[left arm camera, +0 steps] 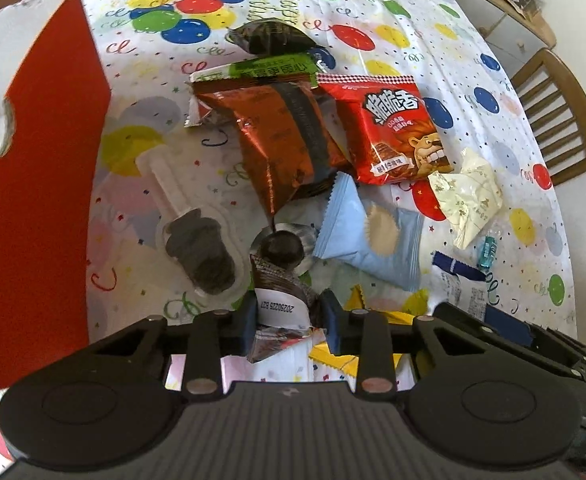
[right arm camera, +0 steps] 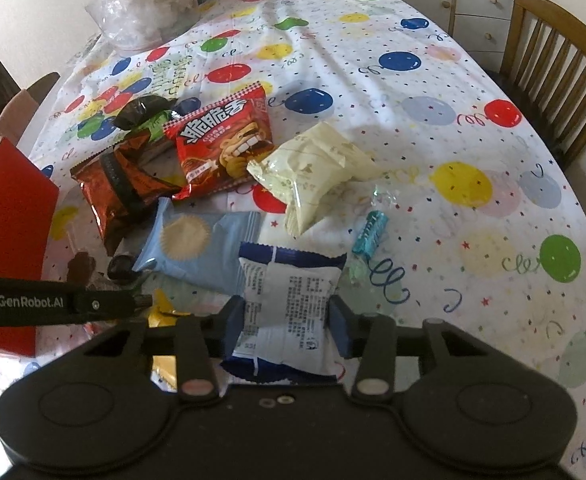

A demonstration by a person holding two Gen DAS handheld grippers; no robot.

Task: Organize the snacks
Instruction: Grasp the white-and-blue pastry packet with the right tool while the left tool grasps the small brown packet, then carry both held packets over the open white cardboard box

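At the left edge of the left wrist view we see the red box (left arm camera: 41,184), its wall rising beside the balloon cloth (left arm camera: 433,12). Just right of it lies a clear pack (left arm camera: 197,248) with a dark treat inside, long axis running from upper left to lower right. Our left gripper (left arm camera: 289,314) sits at bottom centre, clamped on a small brown packet (left arm camera: 279,292) with a white date label; the pads press it from both sides. Above it the pile spreads toward the upper middle: a brown bag (left arm camera: 281,140), a red bag (left arm camera: 389,128), a light blue pouch (left arm camera: 369,240), then a cream packet (left arm camera: 469,196) at the right.

In the right wrist view the box (right arm camera: 9,216) shows at the left edge, with the left gripper's arm crossing in front of it. Our right gripper (right arm camera: 289,316) is at bottom centre, its pads closed on a blue-and-white pouch (right arm camera: 289,292) whose long axis runs straight away from the fingers, up the frame. A small teal candy (right arm camera: 369,234) lies just right of it on the cloth.

What matters for the move, we judge, is that the box lies to the left of both grippers and the left one is nearer to it, so the brown packet should go first; the right must cross over the pile to reach it.
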